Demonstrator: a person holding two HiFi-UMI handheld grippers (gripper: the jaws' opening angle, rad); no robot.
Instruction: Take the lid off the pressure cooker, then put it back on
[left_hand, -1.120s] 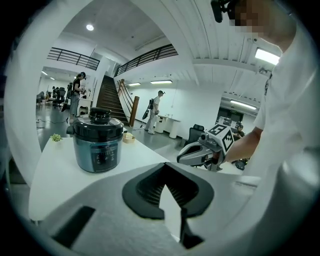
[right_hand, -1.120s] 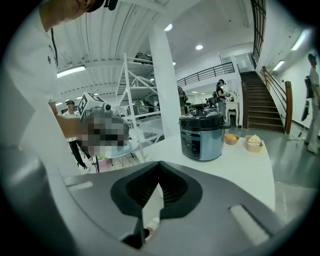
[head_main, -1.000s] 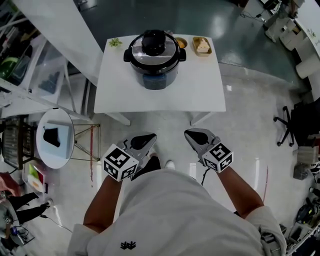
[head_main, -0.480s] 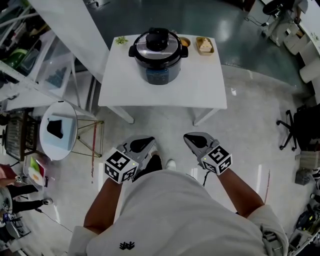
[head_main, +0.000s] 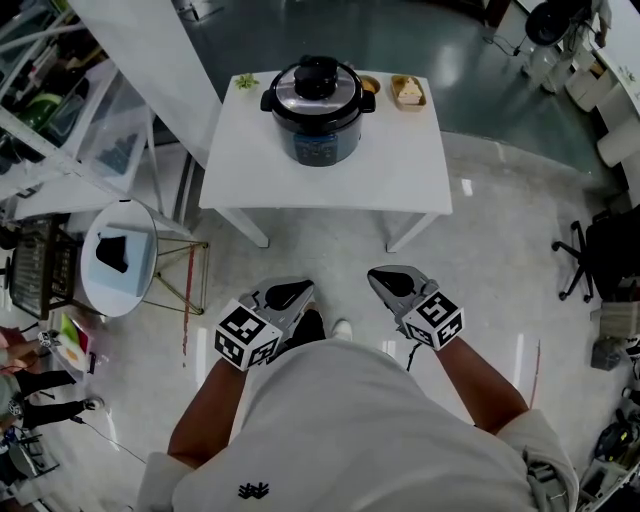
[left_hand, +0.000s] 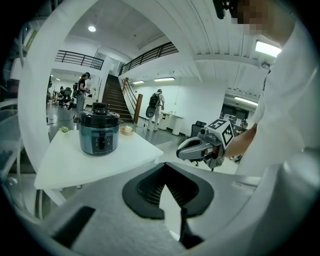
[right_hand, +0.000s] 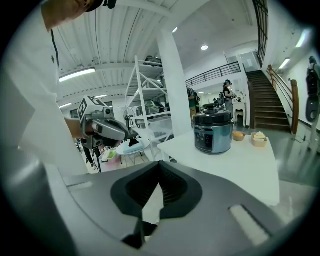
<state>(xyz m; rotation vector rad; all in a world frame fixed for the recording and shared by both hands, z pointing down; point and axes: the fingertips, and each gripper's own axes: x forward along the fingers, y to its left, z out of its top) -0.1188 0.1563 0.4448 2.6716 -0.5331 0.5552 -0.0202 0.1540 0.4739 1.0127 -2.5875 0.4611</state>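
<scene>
Compared with a second ago, the square white table (head_main: 400, 170) sits slightly smaller and further right in the head view. On it stands the pressure cooker (head_main: 318, 125), a squat dark cylinder, with its brushed-metal lid (head_main: 316, 85) on. A small plant (head_main: 245, 81), a bowl (head_main: 366, 85) and a basket (head_main: 407, 91) flank it at the far edge. Glossy grey floor lies between the table and the left gripper (head_main: 290, 292) and right gripper (head_main: 392, 280). Both grippers' ribbed black jaws are closed on nothing. A round side table (head_main: 95, 290) stands to the left.
</scene>
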